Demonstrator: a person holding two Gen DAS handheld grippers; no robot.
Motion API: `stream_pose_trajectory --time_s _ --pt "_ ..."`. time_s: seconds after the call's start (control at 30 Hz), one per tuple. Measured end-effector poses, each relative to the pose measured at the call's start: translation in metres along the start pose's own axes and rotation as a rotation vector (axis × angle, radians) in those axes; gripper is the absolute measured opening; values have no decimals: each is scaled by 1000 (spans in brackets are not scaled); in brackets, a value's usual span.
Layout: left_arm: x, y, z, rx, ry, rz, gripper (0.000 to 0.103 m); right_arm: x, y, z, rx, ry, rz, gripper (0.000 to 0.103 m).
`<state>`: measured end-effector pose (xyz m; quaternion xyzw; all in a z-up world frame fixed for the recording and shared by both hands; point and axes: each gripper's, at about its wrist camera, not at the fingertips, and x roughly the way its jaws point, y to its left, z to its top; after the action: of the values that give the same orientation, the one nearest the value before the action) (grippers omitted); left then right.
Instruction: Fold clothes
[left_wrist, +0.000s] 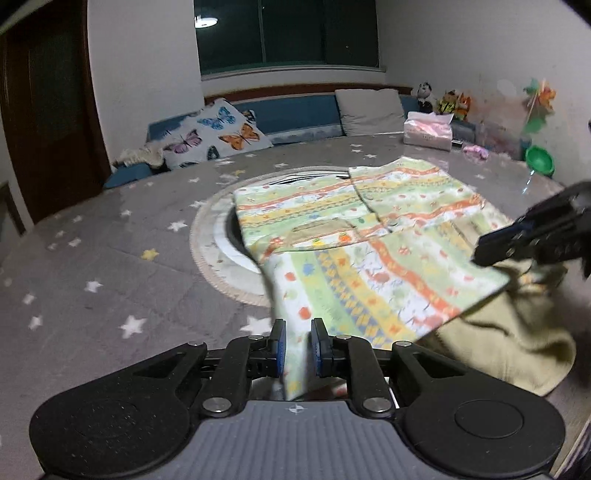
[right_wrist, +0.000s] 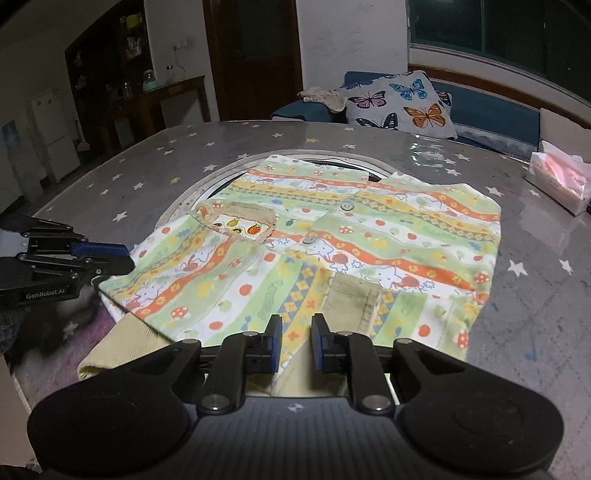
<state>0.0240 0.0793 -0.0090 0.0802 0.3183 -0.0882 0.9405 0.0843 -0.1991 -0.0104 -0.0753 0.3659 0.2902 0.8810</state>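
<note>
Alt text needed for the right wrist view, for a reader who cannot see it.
The right gripper pinches the near hem of a colourful patterned child's shirt spread on a grey star-print table, while the left gripper grips its left edge. A butterfly cushion sits behind.

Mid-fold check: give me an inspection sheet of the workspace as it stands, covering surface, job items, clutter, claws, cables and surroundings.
Surface: grey star-print table with a round inset in the middle.
Job's things: patterned shirt spread over the inset, near edge lifted; beige cloth beneath it.
Clutter: tissue box, green bowl, small pink item at the far edge.
Claws: left claw shut on the shirt's near edge; right claw also shut on the shirt's edge.
Cables: nothing seen.
Surroundings: blue bench with butterfly pillow, grey cushion, soft toys, dark window, wooden door, shelves.
</note>
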Motion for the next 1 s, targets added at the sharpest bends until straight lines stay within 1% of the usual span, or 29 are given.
stream_pose_trajectory --time_s 0.07,0.17,0.3,0.4,0.5,0.57,0.63,0.77,0.8,0.83,0.93,0.97,1.0 --pt "-7 2 2 -6 -12 11 17 -7 1 0 -3 -13 -3 16" --pt "-15 0 8 -11 -52 -1 17 -11 2 -2 2 -15 0 16" --pt "-13 -17 22 3 -92 -67 17 -7 2 -8 -1 10 -7 17" --pt "-3 -34 26 37 -89 -113 18 -12 1 -9 1 4 -14 17" --pt "9 -49 22 80 -55 -143 18 -16 1 -9 1 -9 -12 18" --pt "15 -57 14 135 -39 -140 18 -14 0 -11 4 -3 -10 20" --pt "13 -61 6 183 -53 -126 18 -11 -1 -15 9 9 -8 21" --pt "3 -57 5 194 -49 -122 18 -22 -1 -13 2 -16 -13 21" --pt "0 -56 5 193 -47 -119 19 -21 -1 -15 4 -8 -9 21" --pt "-3 -54 4 192 -46 -111 20 -20 -2 -17 5 0 -6 21" --pt "-14 -45 0 201 -46 -75 21 -21 -3 -23 3 7 4 21" --pt "-18 -41 -1 205 -46 -63 23 -24 -3 -22 2 2 2 21" --pt "-22 -38 -3 208 -46 -50 31 -28 -3 -22 3 -5 1 21"
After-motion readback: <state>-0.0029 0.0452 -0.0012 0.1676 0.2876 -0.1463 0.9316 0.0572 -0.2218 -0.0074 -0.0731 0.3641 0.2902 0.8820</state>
